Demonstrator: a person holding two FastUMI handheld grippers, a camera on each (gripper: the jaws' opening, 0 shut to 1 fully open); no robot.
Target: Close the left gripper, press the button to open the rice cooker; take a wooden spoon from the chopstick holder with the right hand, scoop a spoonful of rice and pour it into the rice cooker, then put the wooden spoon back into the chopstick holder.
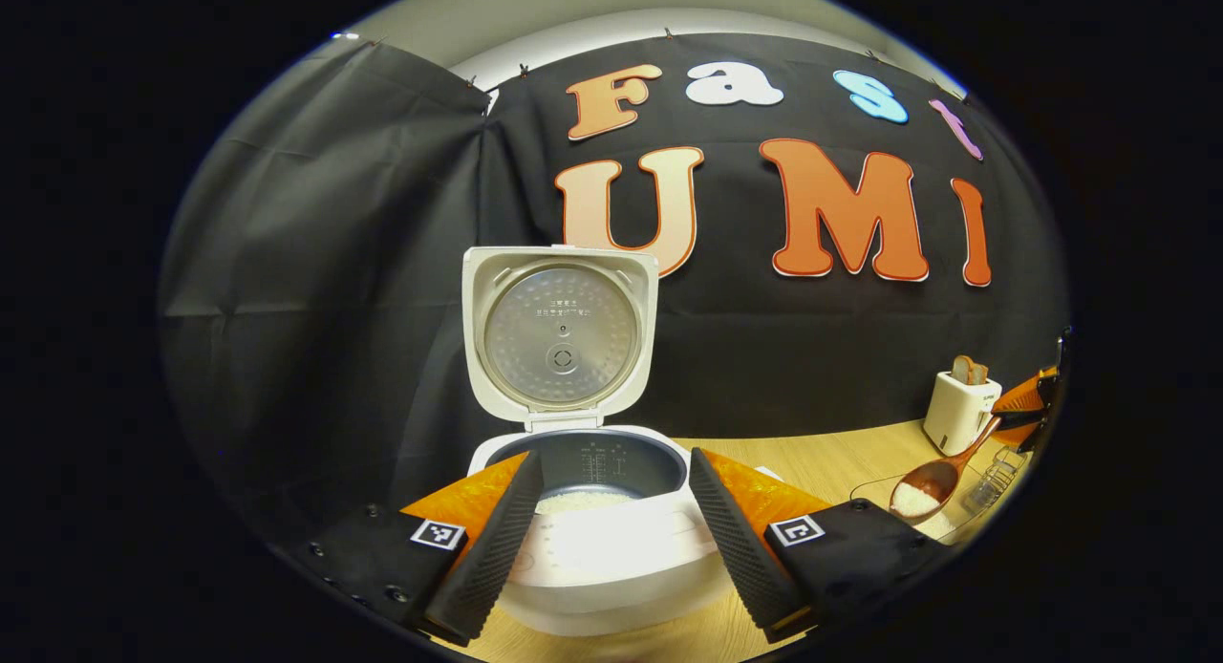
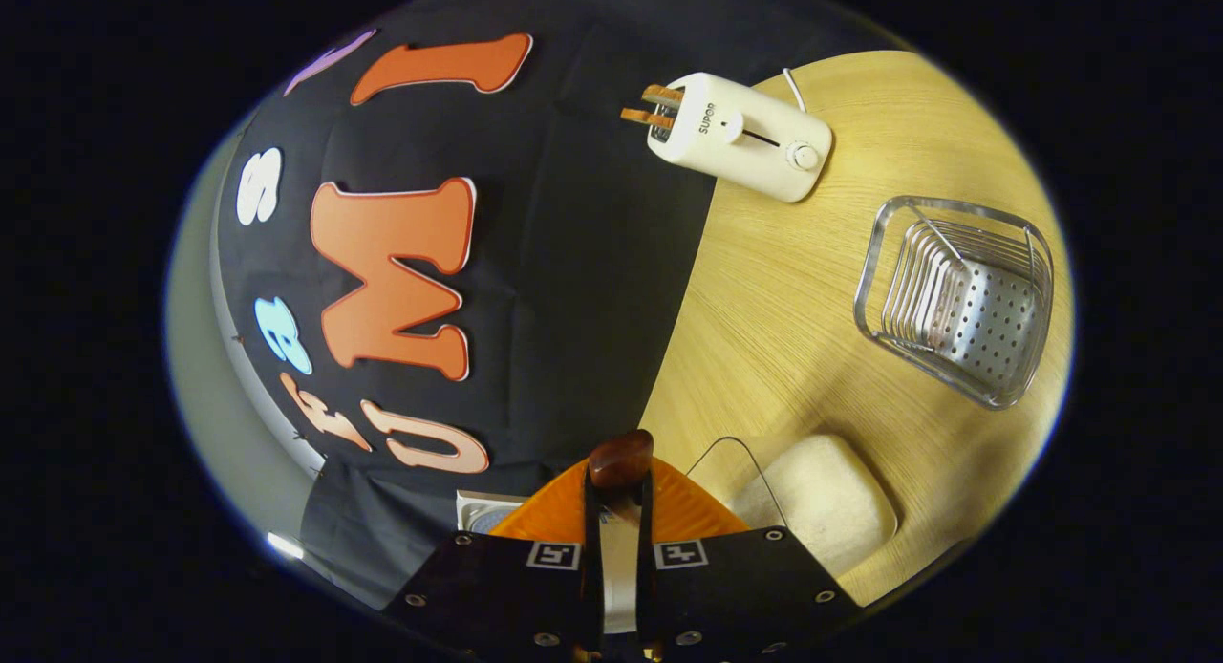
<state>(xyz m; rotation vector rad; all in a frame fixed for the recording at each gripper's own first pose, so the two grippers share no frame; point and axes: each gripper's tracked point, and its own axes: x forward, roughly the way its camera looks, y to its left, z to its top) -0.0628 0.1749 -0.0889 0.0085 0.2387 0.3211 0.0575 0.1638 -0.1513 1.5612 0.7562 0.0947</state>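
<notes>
wooden spoon is seen loaded with white rice in the left gripper view, held well off to the right of the rice cooker, not yet over it. cooker lid is up, pot open, some rice already visible inside.

right gripper: jaws clenched on the spoon handle, whose dark rounded end pokes out just past the tips in the right gripper view. left gripper: jaws released, spread either side of the cooker front, nothing held.

chopstick holder sits on the tabletop beside the toaster; a rice tray is seen just below the right gripper.

judged step: carry to the pot, then pour.

risks:
- spoon is held by the far handle end, so a twist in the jaws could tip the bowl and spill rice on the tabletop before the pot is reached.
- raised lid could be clipped if the approach is too high or too far back.
- left gripper is parked close to the cooker front and could be struck on the way in.
- pour short of the rim would drop rice on the cooker's outer shell.
</notes>
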